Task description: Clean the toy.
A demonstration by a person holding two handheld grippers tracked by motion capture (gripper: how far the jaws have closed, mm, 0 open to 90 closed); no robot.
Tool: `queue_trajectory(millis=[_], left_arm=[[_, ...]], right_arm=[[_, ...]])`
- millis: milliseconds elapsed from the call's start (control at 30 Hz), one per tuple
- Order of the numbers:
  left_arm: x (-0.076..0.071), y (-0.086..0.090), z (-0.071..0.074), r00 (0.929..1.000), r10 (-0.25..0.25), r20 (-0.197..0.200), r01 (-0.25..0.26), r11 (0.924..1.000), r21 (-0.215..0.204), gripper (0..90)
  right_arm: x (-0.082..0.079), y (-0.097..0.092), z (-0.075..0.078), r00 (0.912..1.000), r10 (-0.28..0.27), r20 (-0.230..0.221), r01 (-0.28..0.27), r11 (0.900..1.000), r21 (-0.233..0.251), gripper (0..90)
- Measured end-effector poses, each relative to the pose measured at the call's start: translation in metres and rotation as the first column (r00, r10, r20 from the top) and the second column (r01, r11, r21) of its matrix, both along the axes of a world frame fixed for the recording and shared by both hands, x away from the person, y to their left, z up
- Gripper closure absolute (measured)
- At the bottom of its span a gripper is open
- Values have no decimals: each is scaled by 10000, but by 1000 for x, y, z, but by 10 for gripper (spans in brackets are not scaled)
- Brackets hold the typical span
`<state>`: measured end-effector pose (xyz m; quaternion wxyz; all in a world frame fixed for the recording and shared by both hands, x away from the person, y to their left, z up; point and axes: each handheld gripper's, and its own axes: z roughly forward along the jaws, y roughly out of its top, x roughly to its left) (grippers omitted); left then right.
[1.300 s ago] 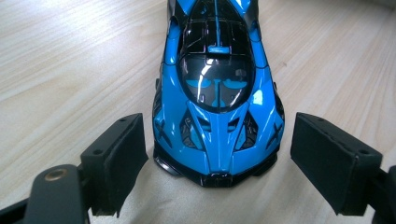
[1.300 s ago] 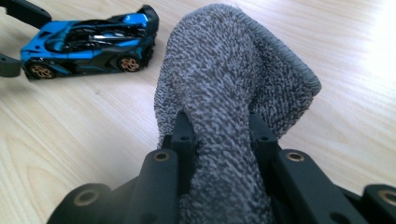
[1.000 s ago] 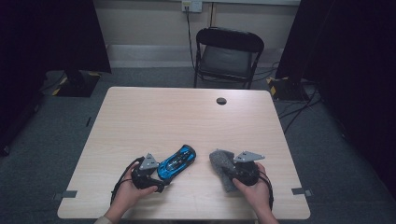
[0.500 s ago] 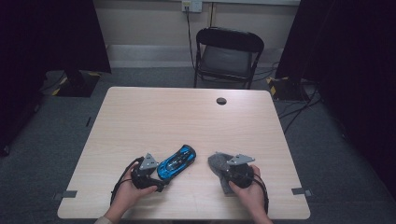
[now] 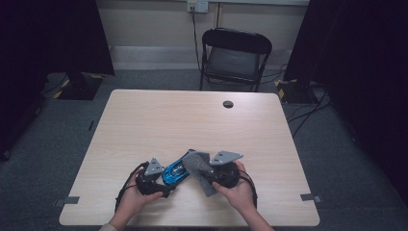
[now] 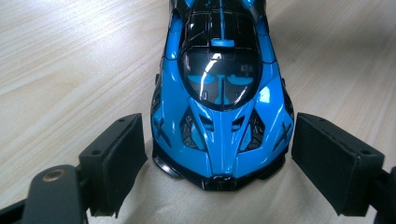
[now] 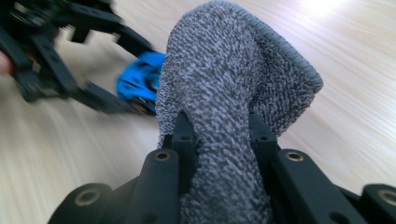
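Tabletop (image 5: 144, 120): right gripper (image 7: 219, 135) pinches grey cloth (image 7: 224, 84); car (image 6: 222, 93) seemingly ungripped.

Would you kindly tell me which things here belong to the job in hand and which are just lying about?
In the job:
- blue toy car, between the left claw's open jaws
- grey cloth, pinched in the right claw, beside the car

Lying about:
- folding chair beyond the table
- dark round cap in the tabletop
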<state>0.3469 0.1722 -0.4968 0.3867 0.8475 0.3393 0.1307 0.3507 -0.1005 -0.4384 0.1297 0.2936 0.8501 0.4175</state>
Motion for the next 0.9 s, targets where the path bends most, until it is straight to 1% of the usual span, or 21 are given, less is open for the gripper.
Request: queue_trajectory(millis=[33, 133, 167, 233, 300, 333, 400, 433, 500, 533, 567, 600, 667, 733, 767, 833, 867, 900], left_arm=[[0, 0, -1, 10000, -59, -43, 59, 10000, 33, 175], [0, -1, -2, 9999, -135, 55, 134, 9998, 120, 176], [0, -1, -2, 9999, -100, 75, 99, 9999, 106, 179], [0, 0, -2, 9999, -120, 109, 119, 9998, 136, 182], [-1, 1, -2, 9997, -190, 181, 185, 9995, 266, 186], [-1, 1, -2, 9996, -231, 177, 226, 9993, 289, 186], [-2, 2, -3, 9995, -254, 190, 248, 9993, 286, 187], [-2, 2, -3, 9995, -246, 197, 240, 9993, 288, 187], [-1, 3, -3, 9996, -218, 195, 213, 9994, 255, 186], [-1, 3, -3, 9996, -221, 201, 216, 9994, 264, 186], [-1, 3, -3, 9995, -218, 209, 212, 9994, 282, 186], [-1, 3, -2, 9995, -243, 218, 236, 9992, 322, 188], [-1, 3, -2, 9995, -230, 220, 224, 9993, 288, 195], [-1, 4, -2, 9994, -267, 212, 262, 9993, 254, 211], [-2, 4, -2, 9994, -273, 234, 269, 9995, 162, 238], [-2, 4, -2, 9990, -369, 253, 365, 9992, 151, 269], [-2, 4, -2, 9991, -363, 235, 360, 9993, 123, 271], [-2, 4, -2, 9990, -375, 238, 372, 9992, 121, 271]], right_arm=[[3, 8, -1, 9998, 196, -27, -196, 9998, 89, 711], [7, 26, 0, 9980, 635, -8, -635, 9980, -22, 710], [8, 33, 1, 9963, 859, -65, -859, 9963, -41, 710], [9, 45, 0, 9916, 1284, -174, -1287, 9916, -154, 710], [10, 54, -1, 9881, 1506, -307, -1514, 9881, -254, 709], [11, 58, -2, 9855, 1664, -322, -1672, 9856, -255, 709], [13, 64, -3, 9810, 1876, -501, -1888, 9818, -200, 708], [14, 67, -4, 9773, 2025, -631, -2046, 9784, -291, 708], [16, 74, -7, 9759, 2025, -817, -2077, 9763, -610, 708], [17, 76, -10, 9739, 2058, -955, -2137, 9736, -809, 708], [17, 79, -13, 9748, 2003, -985, -2097, 9730, -970, 707], [17, 80, -15, 9758, 1912, -1057, -2019, 9741, -1015, 707], [17, 81, -16, 9774, 1810, -1091, -1925, 9757, -1051, 707], [18, 80, -15, 9812, 1607, -1070, -1716, 9799, -1019, 708], [19, 79, -14, 9822, 1544, -1071, -1660, 9799, -1103, 707], [21, 77, -14, 9846, 1444, -988, -1556, 9810, -1162, 708], [23, 75, -14, 9841, 1419, -1072, -1535, 9821, -1094, 707], [24, 74, -14, 9836, 1346, -1204, -1456, 9854, -879, 708]])
